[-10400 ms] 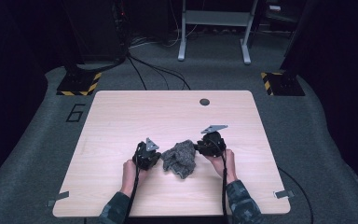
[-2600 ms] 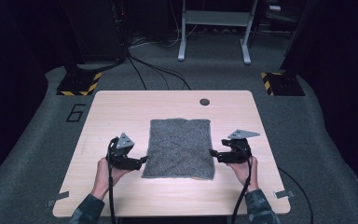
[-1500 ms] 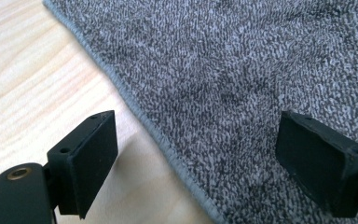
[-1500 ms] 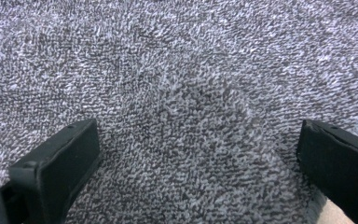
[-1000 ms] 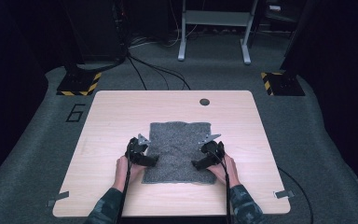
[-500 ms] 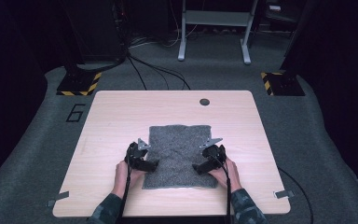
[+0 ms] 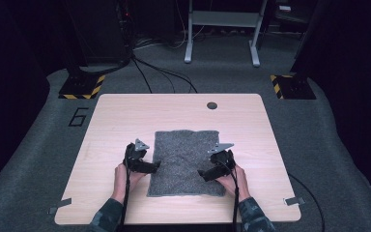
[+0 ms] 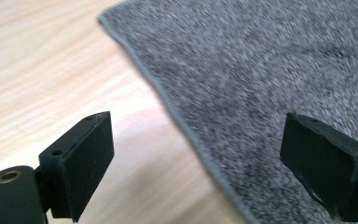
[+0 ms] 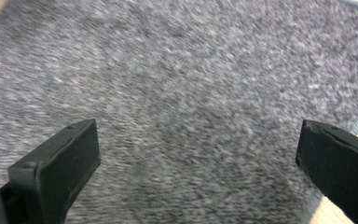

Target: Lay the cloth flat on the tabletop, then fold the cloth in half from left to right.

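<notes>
The left gripper point(image 7: 153, 166), jaws spread wide, straddles the left hem of the grey cloth point(image 7: 186, 162), which lies flat mid-table point(image 7: 125, 116). The right gripper point(image 7: 202, 174), jaws likewise apart, sits over the cloth's right portion, near its edge.

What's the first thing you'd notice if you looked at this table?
A grey cloth lies spread flat in the middle of the wooden table. A person's two hands come in from the near edge, each holding a black gripper: the left gripper is at the cloth's left edge and the right gripper is over its right side, both with jaws wide open.
</notes>
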The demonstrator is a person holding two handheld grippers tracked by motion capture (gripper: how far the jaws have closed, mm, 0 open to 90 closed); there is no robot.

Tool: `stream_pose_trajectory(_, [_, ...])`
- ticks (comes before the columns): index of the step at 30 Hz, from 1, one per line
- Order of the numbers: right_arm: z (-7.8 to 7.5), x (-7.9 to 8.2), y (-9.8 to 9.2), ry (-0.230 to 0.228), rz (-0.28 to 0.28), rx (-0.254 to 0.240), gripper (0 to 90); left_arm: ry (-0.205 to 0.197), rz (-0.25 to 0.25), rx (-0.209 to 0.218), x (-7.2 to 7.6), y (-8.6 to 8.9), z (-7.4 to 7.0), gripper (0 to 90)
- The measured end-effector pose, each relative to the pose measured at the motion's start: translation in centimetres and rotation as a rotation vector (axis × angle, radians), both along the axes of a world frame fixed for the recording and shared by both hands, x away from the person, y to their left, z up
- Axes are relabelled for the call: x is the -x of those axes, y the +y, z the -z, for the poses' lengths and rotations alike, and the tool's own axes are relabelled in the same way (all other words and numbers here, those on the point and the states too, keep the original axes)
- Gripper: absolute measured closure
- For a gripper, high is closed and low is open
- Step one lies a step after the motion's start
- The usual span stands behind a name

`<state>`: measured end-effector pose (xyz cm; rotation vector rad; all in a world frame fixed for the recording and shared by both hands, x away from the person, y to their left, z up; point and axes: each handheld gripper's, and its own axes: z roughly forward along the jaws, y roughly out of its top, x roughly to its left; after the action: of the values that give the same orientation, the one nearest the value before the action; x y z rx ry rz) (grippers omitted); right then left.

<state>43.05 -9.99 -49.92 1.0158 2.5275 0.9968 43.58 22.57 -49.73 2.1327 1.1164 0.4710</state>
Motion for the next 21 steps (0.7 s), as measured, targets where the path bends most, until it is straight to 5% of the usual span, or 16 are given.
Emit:
stream_pose_trajectory(8, [-0.4, 0.6, 1.1, -0.009, -0.022, -0.015, 0.0, -0.003, -0.029, 0.023, -1.0, 0.9, -0.8, 9.8])
stream_pose_trajectory(21, [-0.8, 2.4, 5.5, -0.012, -0.098, -0.037, 0.0, 0.029, -0.060, 0.078, -5.5, 1.5, -1.6, 9.8])
